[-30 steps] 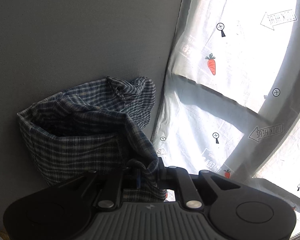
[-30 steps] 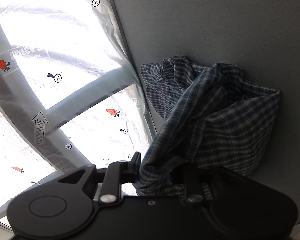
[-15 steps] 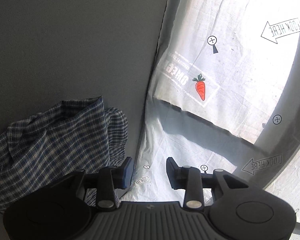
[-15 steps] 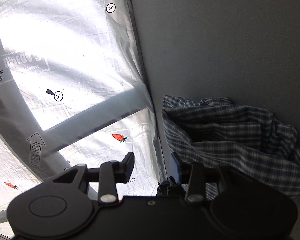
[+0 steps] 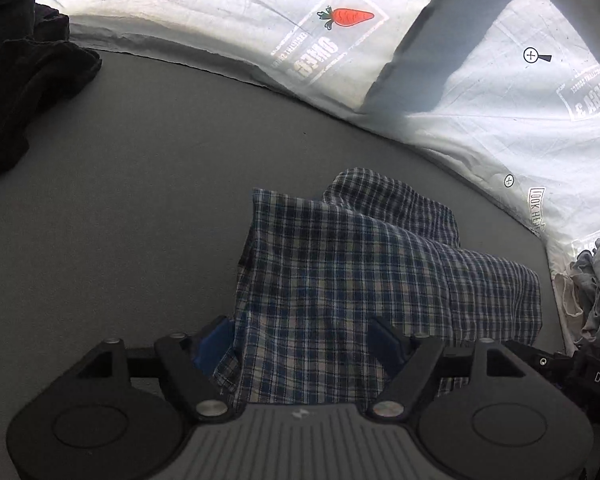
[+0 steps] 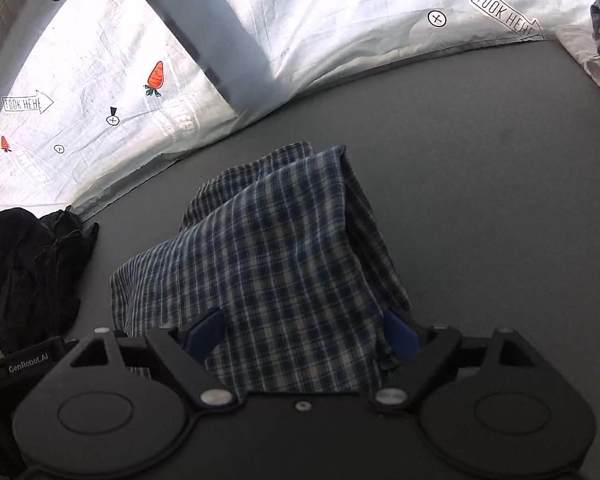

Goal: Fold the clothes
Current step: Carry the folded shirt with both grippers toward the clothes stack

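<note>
The plaid shirt [image 5: 356,280] is seen lying in a loose, partly folded heap on the grey bench [image 5: 140,200], directly ahead of and beneath both sets of jaws. It is judged to be light, thin and limp: it will sag, crease and slide over itself, and no shape will be held unless it is laid flat. It is not fragile, and a firm pinch will do no harm.

The left gripper [image 5: 306,344] is held with its jaws well apart, having just been opening; cloth lies between the blue pads [image 5: 216,344], but it is not pressed by them. The right gripper [image 6: 300,332] is likewise spread wide, its jaws also having just been opening, with the shirt's near edge passing between them unclamped.

A hold is best taken at a corner or along a hem, where the layers are few and a straight edge can be drawn taut; the raised fold at the far end of the heap looks bulkier and harder to take cleanly.

The bench surface is matt, flat and dark, and seems to offer some friction for smoothing. Beyond the jaws a white printed sheet [image 5: 480,92] with carrots and arrows is spread, brightly lit. A dark garment [image 6: 36,272] is heaped to the left of the right jaws, and pale clothes [image 5: 592,292] lie to the right of the left jaws.
</note>
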Available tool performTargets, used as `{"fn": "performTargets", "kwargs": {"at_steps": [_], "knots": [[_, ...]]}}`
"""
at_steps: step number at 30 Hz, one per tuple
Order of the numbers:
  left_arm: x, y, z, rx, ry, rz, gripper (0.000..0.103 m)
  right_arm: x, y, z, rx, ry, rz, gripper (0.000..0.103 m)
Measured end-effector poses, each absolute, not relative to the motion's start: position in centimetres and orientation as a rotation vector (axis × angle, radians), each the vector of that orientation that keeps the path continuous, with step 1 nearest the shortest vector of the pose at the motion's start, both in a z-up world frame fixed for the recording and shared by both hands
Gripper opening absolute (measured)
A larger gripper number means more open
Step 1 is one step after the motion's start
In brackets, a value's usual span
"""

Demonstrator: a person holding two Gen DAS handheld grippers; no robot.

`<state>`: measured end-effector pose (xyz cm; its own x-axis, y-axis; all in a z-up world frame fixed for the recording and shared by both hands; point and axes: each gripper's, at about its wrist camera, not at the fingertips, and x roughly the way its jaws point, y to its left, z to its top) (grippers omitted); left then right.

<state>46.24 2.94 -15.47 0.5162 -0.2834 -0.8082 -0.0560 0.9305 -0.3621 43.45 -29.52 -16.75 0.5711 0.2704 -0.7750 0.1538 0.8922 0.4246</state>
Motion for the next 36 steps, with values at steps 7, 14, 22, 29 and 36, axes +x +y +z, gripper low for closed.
{"fn": "performTargets", "kwargs": {"at_steps": [7,14,22,29,36], "knots": [[48.6,5.2,-17.7,-0.521,1.029,-0.167,0.076,46.2,-28.7,-17.4,0.388,0.95,0.058,0.091],[51.7,3.9,-18.2,-0.457,1.052,-0.211,0.075,49.3,-28.6,-18.8,0.311,0.954,0.069,0.095],[53.8,2.3,-18.7,-0.365,1.051,-0.255,0.075,52.0,-28.6,-20.9,0.213,0.983,0.083,0.099],[55.9,0.3,-19.1,-0.256,1.027,-0.311,0.076,54.3,-27.9,-21.6,0.095,0.981,0.135,0.102],[57.3,-1.2,-19.2,-0.179,1.017,-0.36,0.078,56.2,-26.8,-21.8,0.013,0.992,0.201,0.102]]}}
